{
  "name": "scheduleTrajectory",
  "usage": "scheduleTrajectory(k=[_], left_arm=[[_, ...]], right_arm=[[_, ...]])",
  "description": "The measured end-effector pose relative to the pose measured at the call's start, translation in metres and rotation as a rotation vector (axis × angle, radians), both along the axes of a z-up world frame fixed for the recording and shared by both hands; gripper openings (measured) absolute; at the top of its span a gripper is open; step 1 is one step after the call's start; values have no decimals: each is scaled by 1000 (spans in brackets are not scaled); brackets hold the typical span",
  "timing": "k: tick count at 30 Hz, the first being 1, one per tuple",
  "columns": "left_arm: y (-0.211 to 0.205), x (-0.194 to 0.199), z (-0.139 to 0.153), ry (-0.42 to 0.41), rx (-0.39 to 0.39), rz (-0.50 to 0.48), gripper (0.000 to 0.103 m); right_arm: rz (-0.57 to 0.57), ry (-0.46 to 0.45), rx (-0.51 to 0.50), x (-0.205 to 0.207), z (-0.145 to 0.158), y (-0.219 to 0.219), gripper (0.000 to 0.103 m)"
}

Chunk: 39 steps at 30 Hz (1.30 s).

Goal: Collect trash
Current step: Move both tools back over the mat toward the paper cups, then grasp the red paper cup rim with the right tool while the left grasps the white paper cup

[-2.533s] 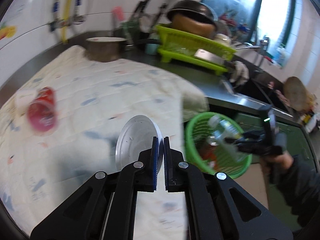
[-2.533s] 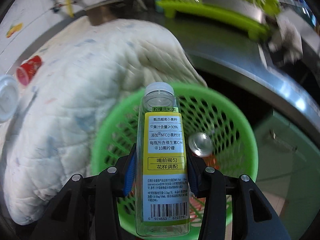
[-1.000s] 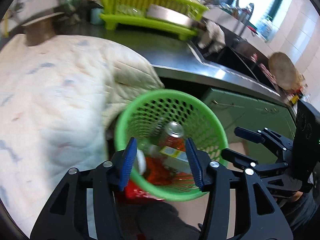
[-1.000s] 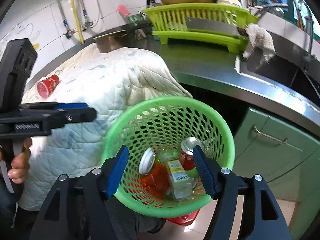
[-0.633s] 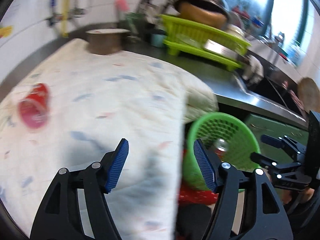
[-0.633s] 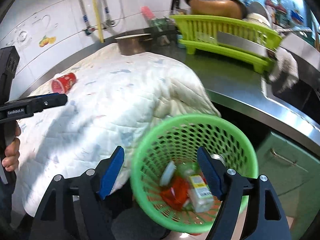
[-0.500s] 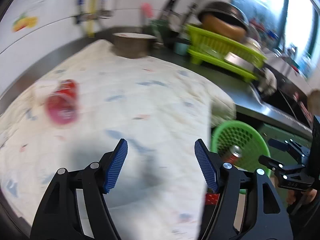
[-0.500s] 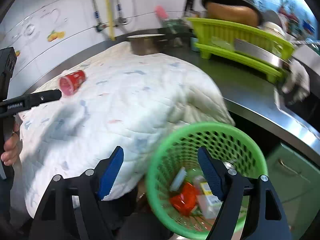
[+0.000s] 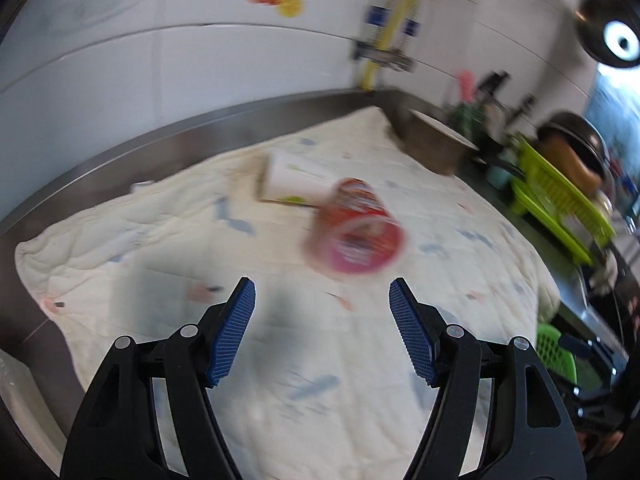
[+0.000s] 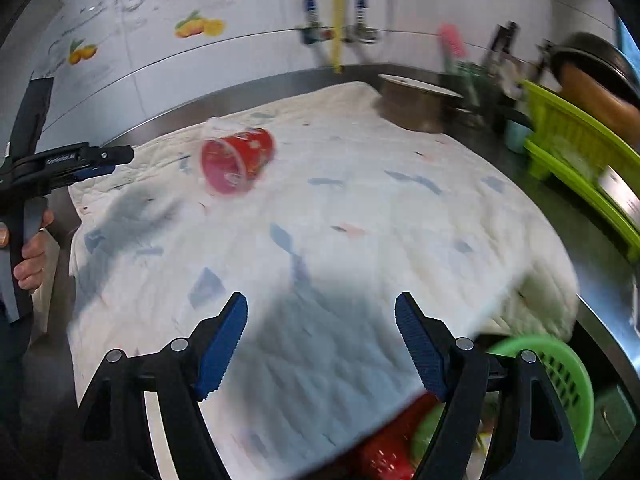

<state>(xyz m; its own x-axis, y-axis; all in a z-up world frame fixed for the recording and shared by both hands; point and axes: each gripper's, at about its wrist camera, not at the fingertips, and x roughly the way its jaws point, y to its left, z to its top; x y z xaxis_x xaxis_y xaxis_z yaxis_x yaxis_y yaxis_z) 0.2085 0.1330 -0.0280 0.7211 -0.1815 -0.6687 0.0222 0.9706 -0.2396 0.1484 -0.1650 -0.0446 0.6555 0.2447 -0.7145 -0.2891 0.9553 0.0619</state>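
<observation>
A red paper cup [image 9: 354,232] lies on its side on the white quilted cloth [image 9: 280,340], its mouth turned toward me, with a white cup [image 9: 294,178] lying just behind it. My left gripper [image 9: 322,328] hangs over the cloth short of the red cup, open and empty. The right wrist view shows the same red cup [image 10: 238,160] far across the cloth. My right gripper [image 10: 320,340] is open and empty above the cloth's near part. The green trash basket [image 10: 560,368] sits low at the right. The left gripper [image 10: 96,160] shows at the left edge, held by a hand.
A brown round pot [image 10: 416,106] stands at the cloth's far end. A lime dish rack [image 10: 580,152] with a dark pan fills the right counter. A steel counter rim [image 9: 160,136] runs along the tiled wall behind the cloth. Something red [image 10: 384,452] lies below the basket.
Both grippers swung left from above the green basket to over the cloth. The red cup now lies much nearer ahead of the left gripper. Both stay open and empty.
</observation>
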Motion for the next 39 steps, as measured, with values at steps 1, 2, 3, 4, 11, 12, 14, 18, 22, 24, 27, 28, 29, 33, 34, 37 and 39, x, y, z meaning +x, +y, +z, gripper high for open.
scheduleTrajectory(k=[1,2,3,4,11,12,14,18,22,24,27,28,29,33,34,37,39], left_arm=[[7,4,-1,4,-12,11,69],[15,8,-3,5,-23,21,69],[21,11,-5,5,-27,29,69],[25,14,-6,4,-32,36,69],[43,48,-18,17,-84,61,67],[45,53,-19,19,-100,60,67],[48,60,-21,16,-118,55,67],[44,80,-27,14,-90,40,63],[42,100,-33,12,-97,26,62],[40,109,-34,5,-96,14,62],[35,123,-36,-7,-82,2,62],[34,126,-36,-8,-88,-5,62],[33,130,-37,-8,-94,-13,62],[26,145,-40,-16,-72,-39,63],[25,148,-41,-16,-65,-42,63],[24,158,-44,-24,-62,-59,64],[23,166,-49,-11,-66,-72,64]], right_arm=[[11,1,0,7,0,9,74],[24,2,0,16,-1,20,74],[33,0,-2,26,-1,32,74],[40,-1,-2,30,-1,38,73],[64,-8,4,86,-5,92,70],[65,-7,4,93,-6,97,69],[63,-4,-10,111,-11,111,67],[37,-4,-17,137,-18,124,63],[5,10,-2,164,-26,127,54],[-3,10,1,173,-28,127,49],[-8,21,0,182,-34,126,34],[-2,25,5,185,-36,126,23],[3,26,6,186,-37,125,15],[5,20,-5,182,-39,119,6],[9,12,-9,179,-37,115,6],[14,-5,-22,168,-33,104,5],[11,-12,-18,161,-30,95,5]])
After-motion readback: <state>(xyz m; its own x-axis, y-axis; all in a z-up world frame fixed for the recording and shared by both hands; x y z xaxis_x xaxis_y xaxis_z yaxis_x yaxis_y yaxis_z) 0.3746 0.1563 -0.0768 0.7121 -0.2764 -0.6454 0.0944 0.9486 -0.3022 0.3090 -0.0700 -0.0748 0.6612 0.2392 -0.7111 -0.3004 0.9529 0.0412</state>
